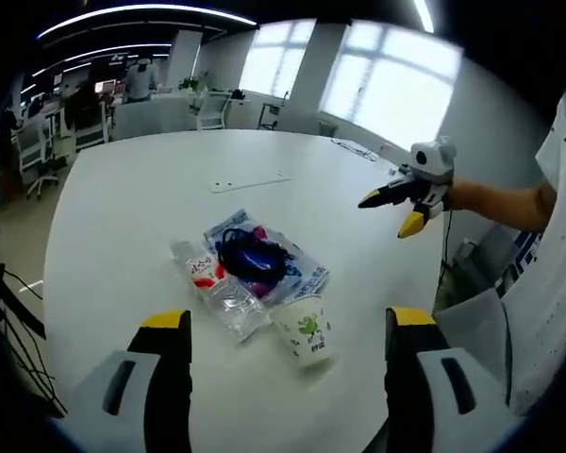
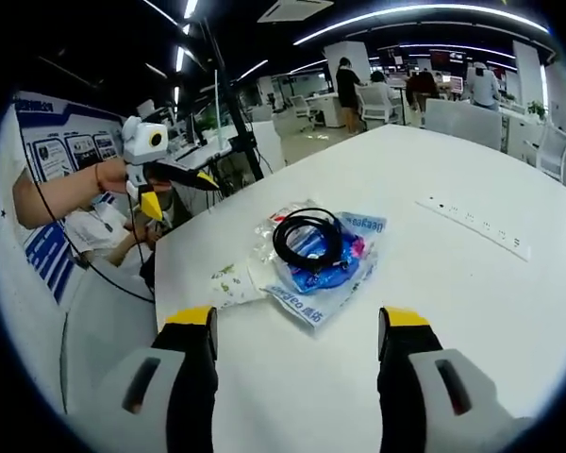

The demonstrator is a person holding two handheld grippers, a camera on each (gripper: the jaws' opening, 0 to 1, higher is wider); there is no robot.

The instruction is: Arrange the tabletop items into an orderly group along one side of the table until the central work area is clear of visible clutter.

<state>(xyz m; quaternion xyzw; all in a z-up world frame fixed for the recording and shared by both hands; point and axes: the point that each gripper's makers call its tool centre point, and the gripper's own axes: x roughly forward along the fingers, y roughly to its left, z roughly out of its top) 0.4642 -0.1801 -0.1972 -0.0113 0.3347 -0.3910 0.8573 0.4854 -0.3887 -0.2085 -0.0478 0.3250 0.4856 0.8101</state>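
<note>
Both tongs [image 1: 281, 351] [image 2: 294, 351] are wide open, holding nothing; the cup [image 1: 305, 330] lies at twelve o'clock, nearest the left one.

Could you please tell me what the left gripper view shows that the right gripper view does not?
Left gripper view: a clear plastic bottle with a red label lying beside the pile, and the right gripper, fingers apart. Right gripper view: the left gripper, fingers apart, and a long white socket strip in the tabletop. Both: the black coiled cable on a blue printed plastic bag, and a white paper cup on its side.
</note>
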